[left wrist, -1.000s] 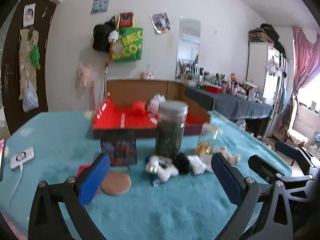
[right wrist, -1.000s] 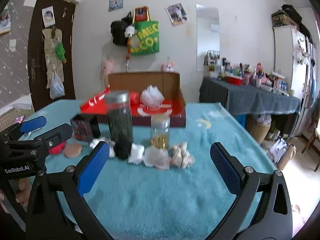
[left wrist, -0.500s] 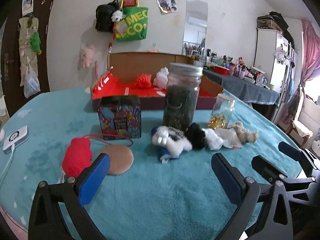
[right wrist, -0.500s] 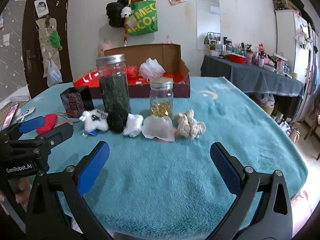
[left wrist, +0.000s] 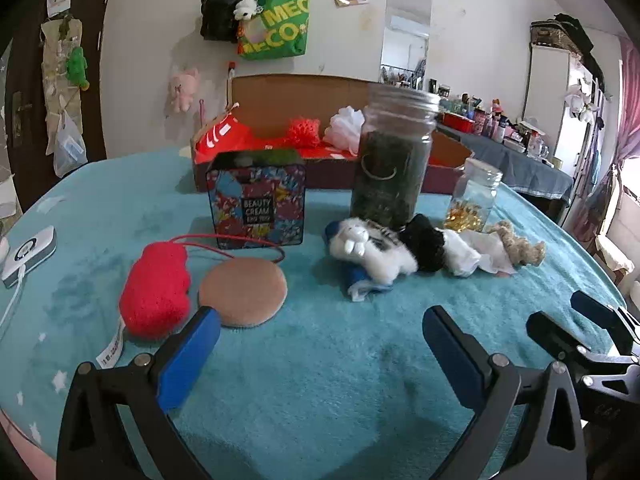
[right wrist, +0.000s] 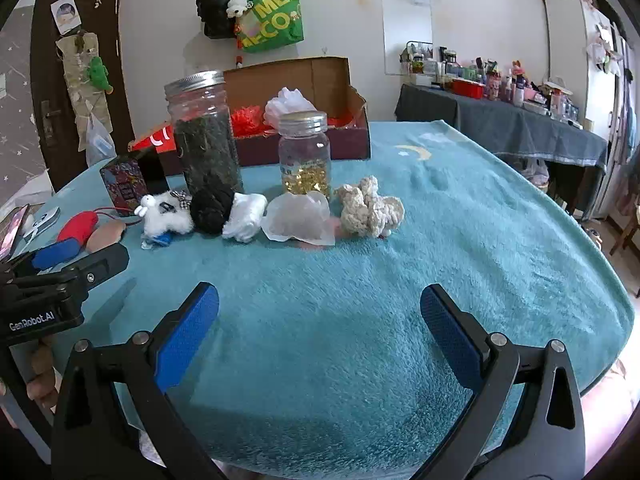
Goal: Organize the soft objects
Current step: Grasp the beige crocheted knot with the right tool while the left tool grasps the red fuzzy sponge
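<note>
Both claws hang over the teal counter (right wrist: 460,216), jaws spread wide, holding nothing: the left claw (left wrist: 320,344) and the right claw (right wrist: 320,320). The step in hand looks like the approach to a first pick. Best to come in low and straddle one soft piece, pinching its bulk without dragging a neighbour or knocking the tall jar (left wrist: 390,160).

In front of that jar lies a touching row: white plush toy (left wrist: 370,250), black pompom (left wrist: 426,242), white cloth (right wrist: 298,218), beige plush (right wrist: 370,208). Left of the jar sit a red sponge (left wrist: 156,290) and tan pad (left wrist: 243,286). Behind it, the open box (left wrist: 320,92) holds other soft things, likely the destination.
</note>
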A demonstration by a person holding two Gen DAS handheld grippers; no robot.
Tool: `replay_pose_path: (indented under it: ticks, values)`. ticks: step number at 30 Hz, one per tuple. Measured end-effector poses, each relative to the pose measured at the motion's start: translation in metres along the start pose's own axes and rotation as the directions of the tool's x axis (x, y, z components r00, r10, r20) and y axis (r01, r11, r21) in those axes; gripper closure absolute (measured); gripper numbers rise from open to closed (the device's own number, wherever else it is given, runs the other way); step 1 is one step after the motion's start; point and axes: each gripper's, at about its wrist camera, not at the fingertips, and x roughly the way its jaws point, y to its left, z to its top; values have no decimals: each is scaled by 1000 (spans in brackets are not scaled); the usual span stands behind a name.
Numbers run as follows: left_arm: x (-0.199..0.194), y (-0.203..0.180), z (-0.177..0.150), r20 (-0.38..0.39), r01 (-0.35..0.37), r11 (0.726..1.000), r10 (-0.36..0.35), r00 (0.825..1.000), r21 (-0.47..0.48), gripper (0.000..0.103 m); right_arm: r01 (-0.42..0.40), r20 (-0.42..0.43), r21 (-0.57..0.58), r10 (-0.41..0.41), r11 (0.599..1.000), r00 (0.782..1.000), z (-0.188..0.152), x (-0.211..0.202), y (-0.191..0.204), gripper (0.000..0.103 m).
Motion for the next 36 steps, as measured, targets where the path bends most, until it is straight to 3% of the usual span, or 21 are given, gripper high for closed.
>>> replay_pose_path:
  ticks: [7, 16, 20, 28, 29, 31, 32, 34, 35, 36]
  values:
    - [0, 6, 2, -9, 6, 1000, -6, 1000, -9, 0, 4, -11, 11, -4, 1000, 1000, 1, 5, -3, 0]
    - [-11, 45, 24, 8, -60, 998, 60, 998, -7, 0, 15, -13, 3, -15, 1000, 1000, 19, 8, -16, 0]
    - [-7, 67, 34, -24, -91, 996, 90, 996, -10, 0, 13, -31, 16, -13, 1000, 999, 33, 16, -27, 0]
    - [13, 97, 33, -115, -143, 990, 142, 983, 1, 1, -49, -122, 122, 64, 991, 990, 49, 44, -61, 1]
    - [16, 99, 33, -126, -144, 990, 143, 982, 2, 5, -67, -128, 141, 86, 988, 988, 51, 47, -66, 3]
    - [20, 104, 29, -150, -135, 991, 133, 980, -6, 19, -73, -132, 155, 94, 985, 987, 53, 48, -68, 20]
    - [23, 106, 27, -164, -114, 993, 109, 980, -21, 31, -66, -136, 155, 87, 986, 987, 54, 50, -69, 26]
    - [23, 112, 26, -170, -48, 997, 36, 985, -67, 43, -87, -155, 153, 111, 984, 982, 55, 55, -68, 56]
    - [21, 113, 26, -166, -33, 997, 20, 986, -75, 58, -112, -169, 158, 139, 981, 976, 55, 58, -67, 64]
    - [19, 110, 27, -165, -25, 997, 13, 986, -68, 61, -144, -174, 163, 172, 976, 970, 55, 60, -66, 72]
